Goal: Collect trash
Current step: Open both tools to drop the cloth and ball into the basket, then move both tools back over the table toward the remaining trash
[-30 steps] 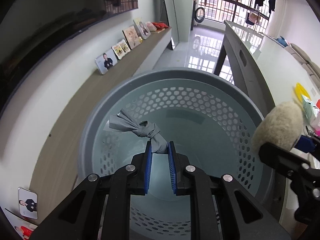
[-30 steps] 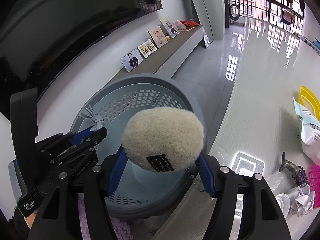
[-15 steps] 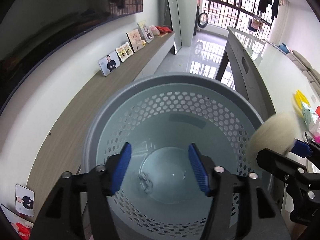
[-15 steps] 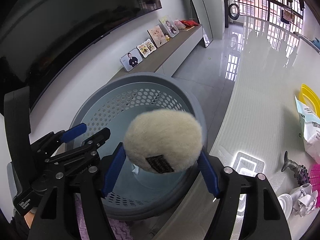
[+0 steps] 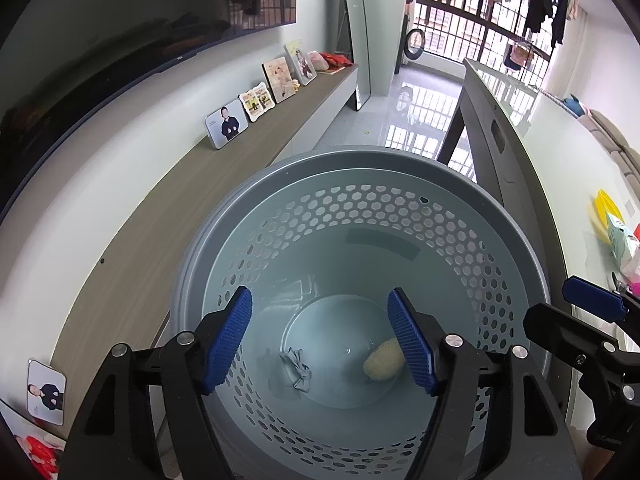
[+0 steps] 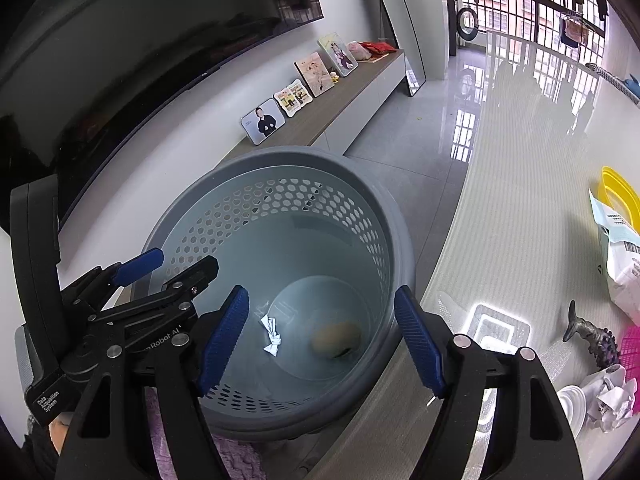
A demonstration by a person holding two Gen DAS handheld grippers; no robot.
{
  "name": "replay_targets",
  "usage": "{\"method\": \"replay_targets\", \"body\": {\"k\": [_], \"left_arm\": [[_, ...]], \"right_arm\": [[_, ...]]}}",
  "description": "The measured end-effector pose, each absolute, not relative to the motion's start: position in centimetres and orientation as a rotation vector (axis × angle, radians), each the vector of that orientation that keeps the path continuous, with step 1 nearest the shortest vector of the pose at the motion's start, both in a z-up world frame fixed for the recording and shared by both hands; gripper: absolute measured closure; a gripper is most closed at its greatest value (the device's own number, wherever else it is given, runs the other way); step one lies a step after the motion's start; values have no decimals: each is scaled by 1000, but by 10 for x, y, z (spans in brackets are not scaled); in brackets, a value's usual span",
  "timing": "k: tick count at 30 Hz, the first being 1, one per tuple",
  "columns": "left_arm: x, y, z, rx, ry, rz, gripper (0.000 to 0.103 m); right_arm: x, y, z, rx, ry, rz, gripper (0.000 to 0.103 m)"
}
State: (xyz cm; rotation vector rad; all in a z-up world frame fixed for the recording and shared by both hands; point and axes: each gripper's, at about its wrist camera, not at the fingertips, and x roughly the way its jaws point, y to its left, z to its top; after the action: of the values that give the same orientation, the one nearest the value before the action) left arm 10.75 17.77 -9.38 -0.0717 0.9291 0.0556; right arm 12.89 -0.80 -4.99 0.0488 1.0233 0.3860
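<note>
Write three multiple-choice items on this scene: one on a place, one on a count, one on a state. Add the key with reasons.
1. Where does the knotted grey scrap lie?
A. on the bin floor
B. on the white table
C. between the left tool's pads

2. How many items lie in the grey bin?
A. none
B. two
C. four

3. What does the right tool hold?
A. a fluffy ball
B. crumpled paper
C. nothing

Key:
1 A, the scrap rests on the bin's bottom.
2 B, only the scrap and the cream fluffy ball lie there.
3 C, its pads stand apart with only the bin behind them.
</note>
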Motion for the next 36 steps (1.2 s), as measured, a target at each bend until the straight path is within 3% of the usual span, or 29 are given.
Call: {"method": "replay_targets", "body": {"k": [17,36], "left_arm": [[105,183,-92,-88,908,71,17],[98,184,-85,-73,880,136,14]], "right_arm": [[126,-10,-48,57,1005,399,31],[108,-19,-39,93,953,410,31]]}}
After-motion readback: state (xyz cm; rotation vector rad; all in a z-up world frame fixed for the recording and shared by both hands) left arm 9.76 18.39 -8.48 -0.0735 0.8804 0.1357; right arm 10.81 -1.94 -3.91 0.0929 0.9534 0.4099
